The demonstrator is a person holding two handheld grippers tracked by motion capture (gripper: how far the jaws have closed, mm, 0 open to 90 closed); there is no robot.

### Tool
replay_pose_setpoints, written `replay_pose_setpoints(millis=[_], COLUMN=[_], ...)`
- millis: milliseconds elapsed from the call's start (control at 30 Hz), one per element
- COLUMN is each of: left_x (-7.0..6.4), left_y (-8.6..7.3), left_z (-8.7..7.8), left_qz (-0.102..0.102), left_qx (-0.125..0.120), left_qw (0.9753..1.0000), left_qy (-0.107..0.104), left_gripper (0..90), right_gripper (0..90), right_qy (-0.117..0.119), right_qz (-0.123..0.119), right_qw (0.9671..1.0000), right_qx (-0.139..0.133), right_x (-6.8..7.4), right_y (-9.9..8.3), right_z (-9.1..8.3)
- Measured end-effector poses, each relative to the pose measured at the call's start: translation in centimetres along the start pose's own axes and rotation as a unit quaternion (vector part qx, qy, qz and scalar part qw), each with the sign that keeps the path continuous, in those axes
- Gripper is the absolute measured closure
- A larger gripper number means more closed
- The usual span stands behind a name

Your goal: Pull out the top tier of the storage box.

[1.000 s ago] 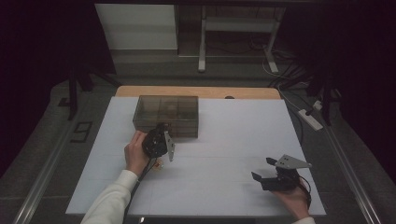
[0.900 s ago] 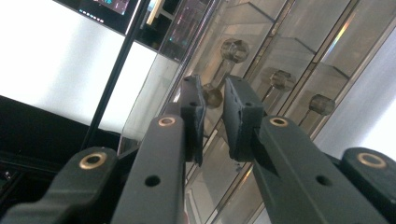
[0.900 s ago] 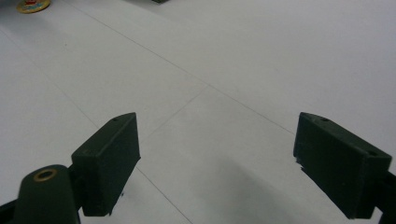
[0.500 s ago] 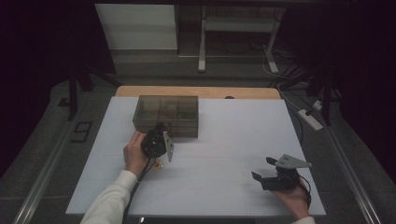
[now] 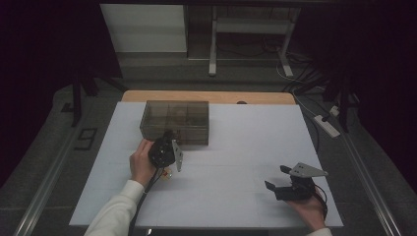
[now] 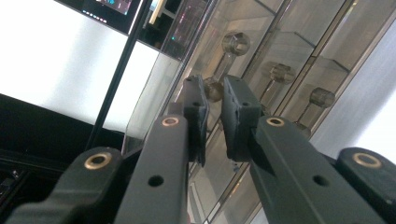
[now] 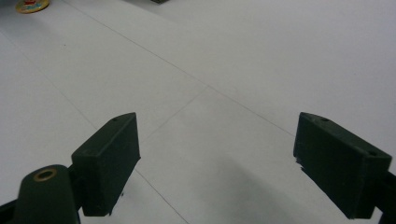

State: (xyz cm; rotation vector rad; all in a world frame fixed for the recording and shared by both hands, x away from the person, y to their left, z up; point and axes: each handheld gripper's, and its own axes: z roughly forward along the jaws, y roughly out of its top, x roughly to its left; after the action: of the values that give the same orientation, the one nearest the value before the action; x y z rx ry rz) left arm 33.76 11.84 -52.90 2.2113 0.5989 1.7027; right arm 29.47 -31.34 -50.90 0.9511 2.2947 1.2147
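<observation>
both tongs sit low: right gripper (image 5: 280,182) rests wide open and empty on the white table (image 5: 246,142). left gripper (image 5: 169,140) is nearly closed at the front of the clear box (image 5: 175,121), pads (image 6: 238,109) either side of a small knob (image 6: 214,89). a yellow disc (image 7: 31,5) lies by the left hand.

My left tongs (image 6: 212,116) are black, with brass-ringed pivot holes and blocky pads. A white sleeve (image 5: 114,212) covers my left arm. My right tongs (image 5: 278,178) carry a grey three-cornered plate (image 5: 308,170).

Glossy clear plastic box (image 5: 174,121); matt black tongs (image 6: 214,95).
</observation>
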Motion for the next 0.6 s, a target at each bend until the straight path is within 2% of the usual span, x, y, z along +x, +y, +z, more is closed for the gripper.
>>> replay_pose_setpoints(millis=[600], left_x=[-0.18], left_y=[-0.10], left_z=[-0.93], left_qz=[0.007], left_qx=[-0.004], left_qw=[1.0000], left_qy=[0.002], left_gripper=[79.5], right_gripper=[13.9], right_qy=[0.000], right_qz=[-0.001], right_qw=[1.0000], right_qx=[-0.001], right_x=[-0.06], right_y=[0.05], right_z=[0.12])
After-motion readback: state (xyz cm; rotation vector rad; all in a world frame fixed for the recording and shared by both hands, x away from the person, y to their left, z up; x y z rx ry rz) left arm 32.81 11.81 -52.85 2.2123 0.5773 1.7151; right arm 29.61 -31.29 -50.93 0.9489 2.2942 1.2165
